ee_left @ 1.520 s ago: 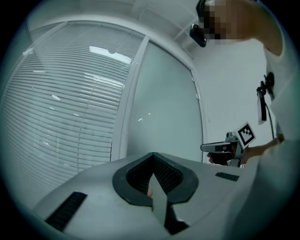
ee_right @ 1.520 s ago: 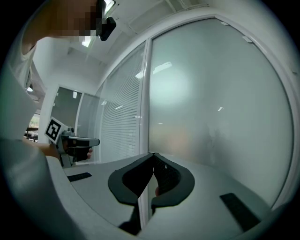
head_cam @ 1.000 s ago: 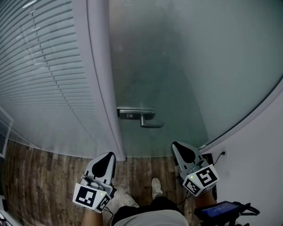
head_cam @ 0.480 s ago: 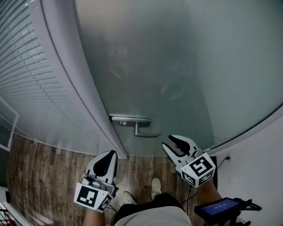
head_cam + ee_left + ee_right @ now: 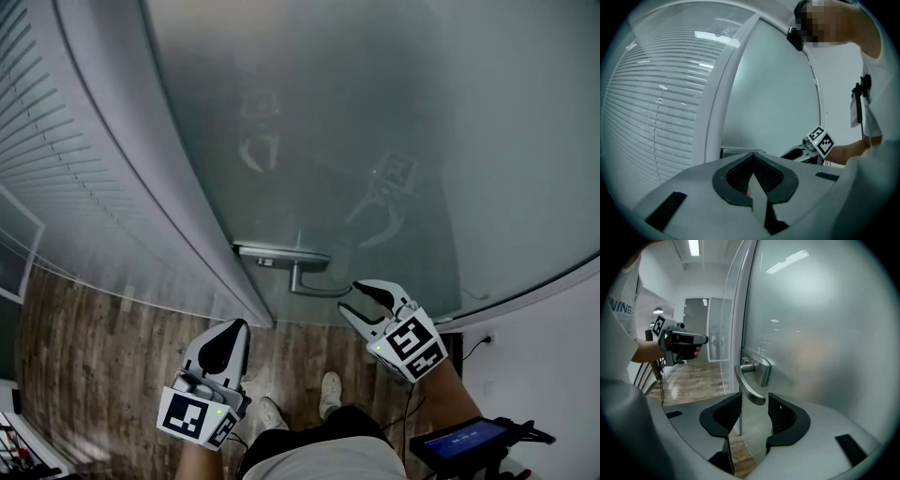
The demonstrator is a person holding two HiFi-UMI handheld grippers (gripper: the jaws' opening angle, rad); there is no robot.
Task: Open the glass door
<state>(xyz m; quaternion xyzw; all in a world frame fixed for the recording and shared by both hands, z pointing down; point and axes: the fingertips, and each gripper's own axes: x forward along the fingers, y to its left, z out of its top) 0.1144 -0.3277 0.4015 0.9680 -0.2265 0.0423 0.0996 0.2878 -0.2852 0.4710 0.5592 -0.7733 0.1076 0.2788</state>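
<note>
scene: person stands facing a frosted glass door (image 5: 394,141), a gripper in each hand, head view looking steeply down
glass door: shut against the pale door frame (image 5: 159,187) on its left edge; frosted, with faint reflections of both grippers in it
handle: metal lever handle (image 5: 314,286) on a long plate, near the door's left edge just beside the frame; lever runs out level from the plate, free end toward the right gripper
handle, right gripper view: lever (image 5: 749,389) curves out from the plate toward the camera, its free end at the mouth of the jaws
right gripper: right gripper (image 5: 359,302) is up at the handle and tilted down; jaws opening, wide apart, released; lever end sits in the gap line between the two pads, neither pad pressing on it
right gripper pads: dark pads (image 5: 723,417) on both sides of the gap, door glass and floor showing through between them
left gripper: left gripper (image 5: 230,336) held low by the foot of the door frame, well apart from the handle; clenched, pads meeting along one seam, nothing between them
left gripper view: closed pads (image 5: 753,174) in front, door and frame behind, right gripper seen at the right by the handle plate
blinds: slatted blinds (image 5: 37,141) behind the glass panel left of the frame
floor: wood plank floor (image 5: 103,375) on the person's side, pale shoes (image 5: 330,394) near the door's bottom edge
right wall: white wall with a socket (image 5: 483,339) low down and a cable from it
other: dark screen device (image 5: 464,439) at the lower right beside the person
</note>
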